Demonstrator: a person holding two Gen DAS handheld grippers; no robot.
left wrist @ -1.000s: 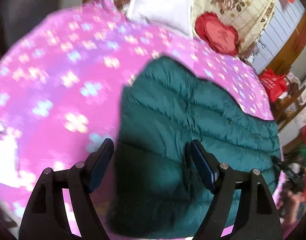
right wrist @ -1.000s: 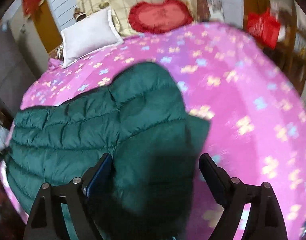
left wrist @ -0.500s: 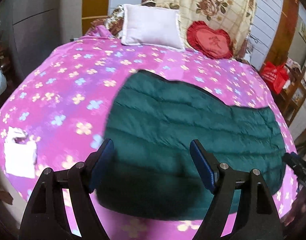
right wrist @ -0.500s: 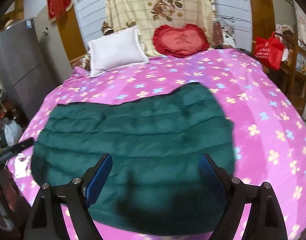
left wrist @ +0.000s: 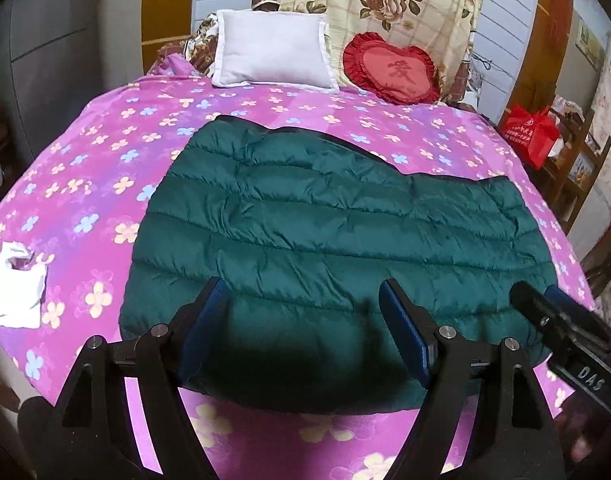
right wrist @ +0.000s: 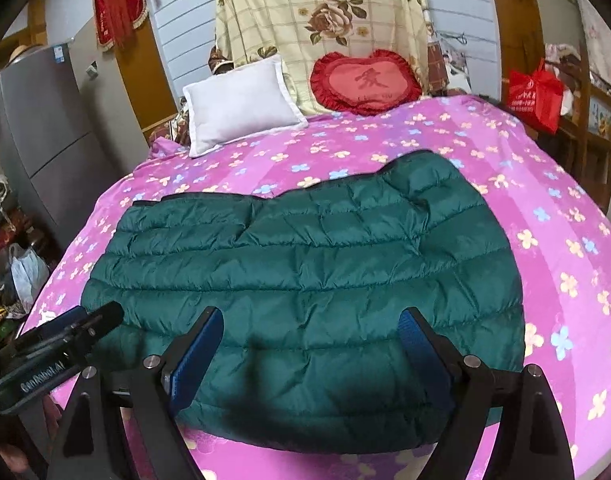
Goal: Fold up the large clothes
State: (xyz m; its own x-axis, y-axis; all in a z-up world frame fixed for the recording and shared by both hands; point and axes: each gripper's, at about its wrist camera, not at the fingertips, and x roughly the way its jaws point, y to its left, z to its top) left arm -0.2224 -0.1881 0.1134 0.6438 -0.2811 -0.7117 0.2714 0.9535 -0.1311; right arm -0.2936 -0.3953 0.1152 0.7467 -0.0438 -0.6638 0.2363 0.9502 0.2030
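A dark green quilted puffer jacket (left wrist: 329, 232) lies folded flat across a pink flowered bedspread (left wrist: 85, 160); it also shows in the right wrist view (right wrist: 305, 280). My left gripper (left wrist: 303, 304) is open and empty, held above the jacket's near edge. My right gripper (right wrist: 311, 328) is open and empty, also above the near edge. The right gripper shows at the right of the left wrist view (left wrist: 561, 320); the left gripper shows at the left of the right wrist view (right wrist: 65, 332).
A white pillow (left wrist: 271, 54) and a red heart cushion (left wrist: 391, 68) rest at the bed's head. A white plastic bag (left wrist: 17, 288) lies on the bed's left. A red bag (right wrist: 535, 94) and wooden shelves stand right. A grey fridge (right wrist: 37, 128) stands left.
Both grippers have pulled back and up from the jacket. The jacket now lies flat and spread wide, no longer bunched close under the fingers.
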